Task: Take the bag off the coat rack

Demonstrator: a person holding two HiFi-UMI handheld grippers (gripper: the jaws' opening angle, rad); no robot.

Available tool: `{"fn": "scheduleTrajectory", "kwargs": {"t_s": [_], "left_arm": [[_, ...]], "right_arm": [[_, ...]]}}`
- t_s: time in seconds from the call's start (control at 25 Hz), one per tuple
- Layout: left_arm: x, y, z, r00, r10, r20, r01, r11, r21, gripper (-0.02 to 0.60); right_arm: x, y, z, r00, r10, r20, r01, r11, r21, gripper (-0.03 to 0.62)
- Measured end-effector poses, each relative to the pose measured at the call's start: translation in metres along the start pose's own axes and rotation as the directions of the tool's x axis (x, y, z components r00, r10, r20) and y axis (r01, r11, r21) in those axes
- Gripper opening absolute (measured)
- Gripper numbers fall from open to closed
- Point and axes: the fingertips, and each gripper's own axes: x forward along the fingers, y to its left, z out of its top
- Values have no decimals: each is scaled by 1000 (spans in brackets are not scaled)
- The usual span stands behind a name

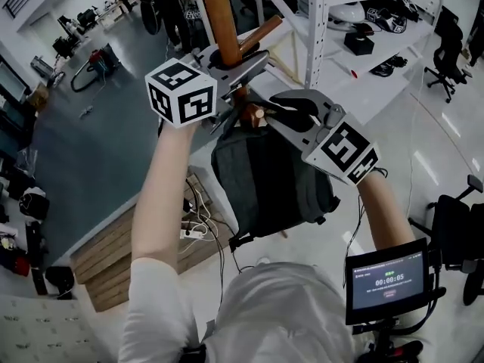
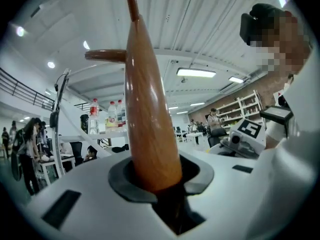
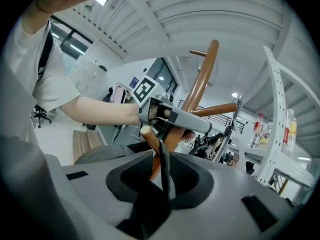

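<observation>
Open workshop hall, white shelving (image 1: 318, 21) behind. The dark bag (image 1: 272, 180) hangs below a peg (image 3: 150, 141) of the wooden coat rack, whose pole (image 1: 223, 13) is clamped in the left tool (image 1: 240, 65), while the right tool (image 1: 274, 113) is closed on the bag's strap (image 3: 164, 169). Risk, as I judge it: pulling outward before the strap clears the peg's tip would snag it, and the rack could tip if the left grip slips. Only the right gripper view shows strap against peg; only the head view shows the bag's body.
</observation>
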Motion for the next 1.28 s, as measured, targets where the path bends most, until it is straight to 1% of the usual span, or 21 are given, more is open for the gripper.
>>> {"fn": "scheduleTrajectory", "kwargs": {"t_s": [0.04, 0.16, 0.24, 0.28, 0.36, 0.4, 0.56, 0.68, 1.0, 1.12, 1.28], "left_arm": [[0, -2, -1, 1000, -12, 14, 13, 1000, -21, 98], [1, -7, 2, 997, -61, 53, 67, 991, -113, 70], [3, -8, 3, 995, -80, 63, 88, 985, -151, 60], [3, -7, 2, 995, -81, 64, 91, 983, -160, 60], [0, -6, 2, 994, -84, 70, 95, 982, -165, 60], [-2, -6, 2, 994, -85, 73, 96, 982, -165, 60], [-4, -5, 3, 992, -94, 85, 107, 980, -168, 60], [-3, -3, 3, 990, -108, 92, 122, 977, -173, 59], [5, -14, 4, 985, -147, 85, 160, 972, -170, 57], [12, -13, 4, 986, -147, 75, 158, 972, -176, 57], [11, -7, 4, 988, -120, 99, 137, 974, -183, 57]], "right_arm": [[5, -1, -2, 1000, 1, -26, -2, 1000, -18, 83], [22, -5, -7, 995, -7, -100, 0, 997, -73, 83], [30, -7, -9, 993, -8, -120, -1, 997, -74, 81], [33, -7, -10, 992, -4, -122, -3, 999, -54, 81], [38, -8, -11, 993, -5, -121, 4, 1000, -6, 78], [41, -8, -12, 992, -19, -125, 20, 1000, 1, 60], [45, -9, -10, 987, -112, -116, 106, 993, -53, 44], [45, -13, -9, 985, -148, -87, 143, 988, -58, 43], [27, -20, -3, 983, -172, -58, 173, 985, 7, 43], [10, -26, 8, 982, -186, -24, 187, 982, 34, 43], [-15, -20, 34, 983, -180, 45, 179, 983, 34, 43]]}}
